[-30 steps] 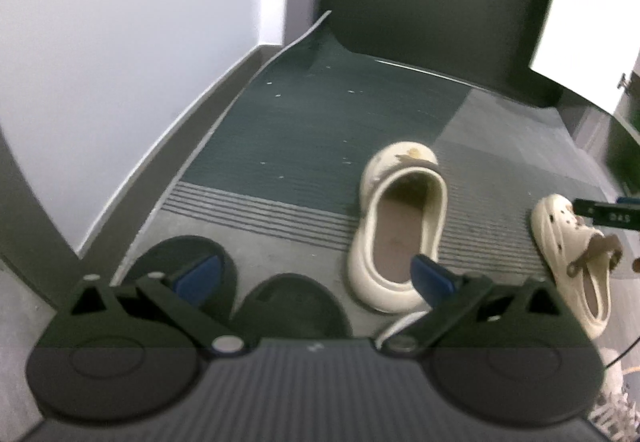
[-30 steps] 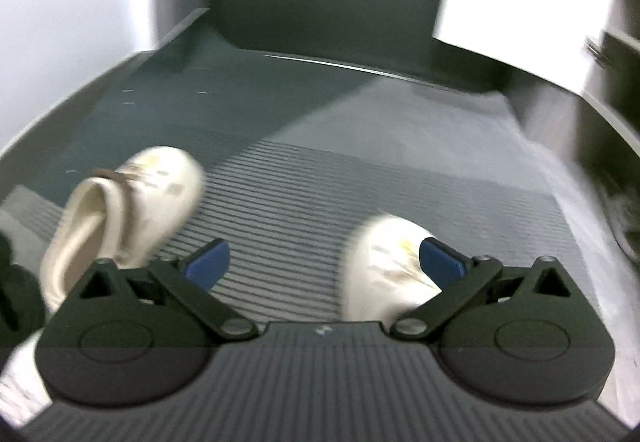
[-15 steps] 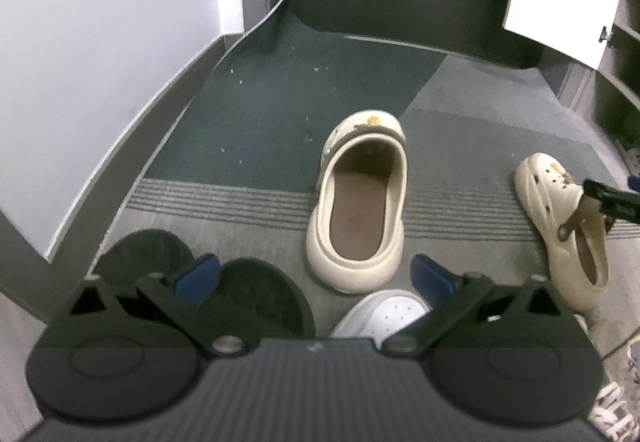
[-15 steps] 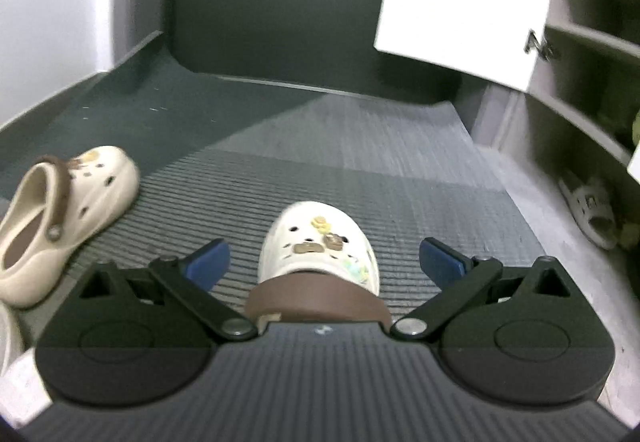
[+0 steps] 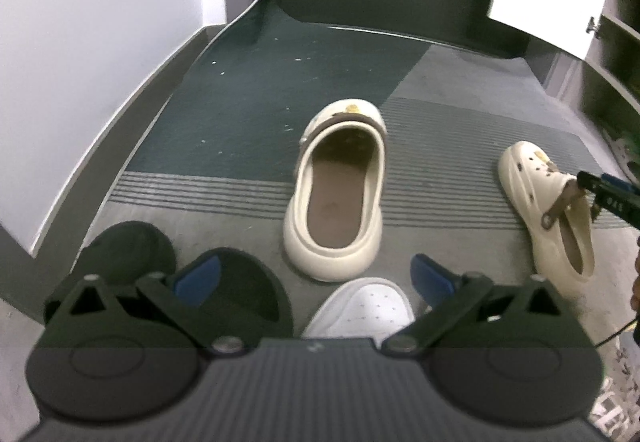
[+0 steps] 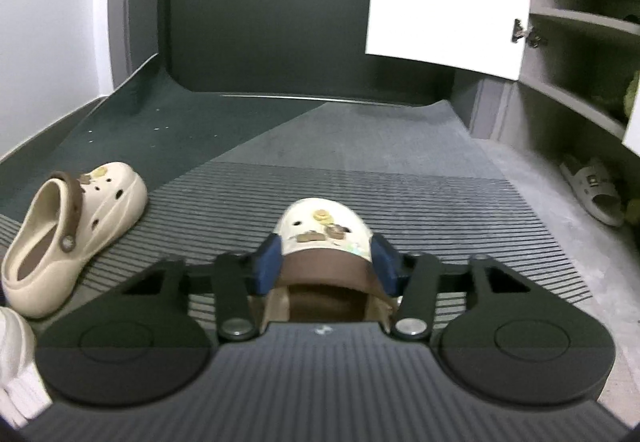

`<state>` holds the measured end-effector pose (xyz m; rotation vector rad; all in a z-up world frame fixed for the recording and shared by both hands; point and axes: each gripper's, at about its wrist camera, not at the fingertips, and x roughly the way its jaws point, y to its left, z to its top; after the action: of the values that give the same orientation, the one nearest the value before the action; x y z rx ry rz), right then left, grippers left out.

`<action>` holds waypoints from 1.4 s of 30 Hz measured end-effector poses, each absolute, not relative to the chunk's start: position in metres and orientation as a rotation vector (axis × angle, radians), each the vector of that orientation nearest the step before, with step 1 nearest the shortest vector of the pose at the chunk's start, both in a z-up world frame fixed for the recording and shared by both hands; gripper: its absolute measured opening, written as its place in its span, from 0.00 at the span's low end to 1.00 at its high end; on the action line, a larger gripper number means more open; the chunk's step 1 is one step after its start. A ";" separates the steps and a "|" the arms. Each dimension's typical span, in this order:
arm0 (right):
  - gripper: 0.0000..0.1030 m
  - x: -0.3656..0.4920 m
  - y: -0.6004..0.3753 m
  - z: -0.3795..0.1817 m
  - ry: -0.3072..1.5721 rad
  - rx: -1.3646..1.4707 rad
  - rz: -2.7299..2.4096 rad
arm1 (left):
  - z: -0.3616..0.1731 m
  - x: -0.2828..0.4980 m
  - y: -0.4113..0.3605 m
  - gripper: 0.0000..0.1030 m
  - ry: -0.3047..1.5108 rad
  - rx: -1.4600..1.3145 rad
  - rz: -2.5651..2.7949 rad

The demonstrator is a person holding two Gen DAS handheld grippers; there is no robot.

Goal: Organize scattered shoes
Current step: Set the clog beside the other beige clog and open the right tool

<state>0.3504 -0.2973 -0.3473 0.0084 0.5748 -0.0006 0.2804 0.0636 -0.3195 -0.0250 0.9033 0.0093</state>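
- While the right tongs (image 6: pixel 326 262) pinch one cream clog (image 6: pixel 322 230) on the mat (image 6: pixel 440 210), it is not yet shelved.
- Left tongs (image 5: pixel 316 278) gape wide, unladen.
- Outstanding: second clog (image 5: pixel 336 194), white sneaker (image 5: pixel 366 308), black slippers (image 5: pixel 240 290); shelves (image 6: pixel 580 106) mostly bare.

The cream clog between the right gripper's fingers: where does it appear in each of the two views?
Left wrist view: the clog lies at the right edge, on the striped mat, with the right gripper's tip at its brown strap.
Right wrist view: the same clog is at lower centre, toe pointing away, between the blue pads.
Shared landmark: the other cream clog, lying to its left.
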 end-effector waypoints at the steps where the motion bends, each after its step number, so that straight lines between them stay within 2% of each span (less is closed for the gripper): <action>1: 0.44 0.354 -0.297 -0.348 0.576 0.013 -0.005 | -0.320 0.281 0.064 1.00 0.905 -0.027 0.011; 12: 0.45 0.399 -0.298 -0.367 0.631 0.047 -0.017 | -0.322 0.280 0.065 1.00 0.922 -0.024 -0.009; 13: 0.49 0.400 -0.298 -0.365 0.634 0.044 -0.013 | -0.323 0.280 0.064 1.00 0.922 -0.024 -0.009; 15: 0.69 0.399 -0.298 -0.361 0.632 0.040 -0.001 | -0.322 0.280 0.065 1.00 0.919 -0.027 -0.012; 16: 0.88 0.397 -0.298 -0.361 0.635 0.042 0.001 | -0.322 0.280 0.065 1.00 0.920 -0.030 -0.015; 17: 0.97 0.395 -0.298 -0.361 0.638 0.044 0.002 | -0.321 0.280 0.065 1.00 0.921 -0.032 -0.017; 18: 1.00 0.393 -0.299 -0.360 0.642 0.047 0.003 | -0.321 0.279 0.066 1.00 0.921 -0.033 -0.019; 36: 1.00 0.418 -0.307 -0.407 0.862 0.183 -0.126 | -0.327 0.284 0.079 1.00 0.961 -0.028 0.011; 42: 0.92 0.421 -0.300 -0.397 0.819 0.230 -0.161 | -0.329 0.285 0.082 1.00 0.971 -0.032 0.007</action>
<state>0.4212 -0.2998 -0.3967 0.2296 0.8186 -0.1612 0.2851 0.0816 -0.3293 -0.0322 0.9705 0.0073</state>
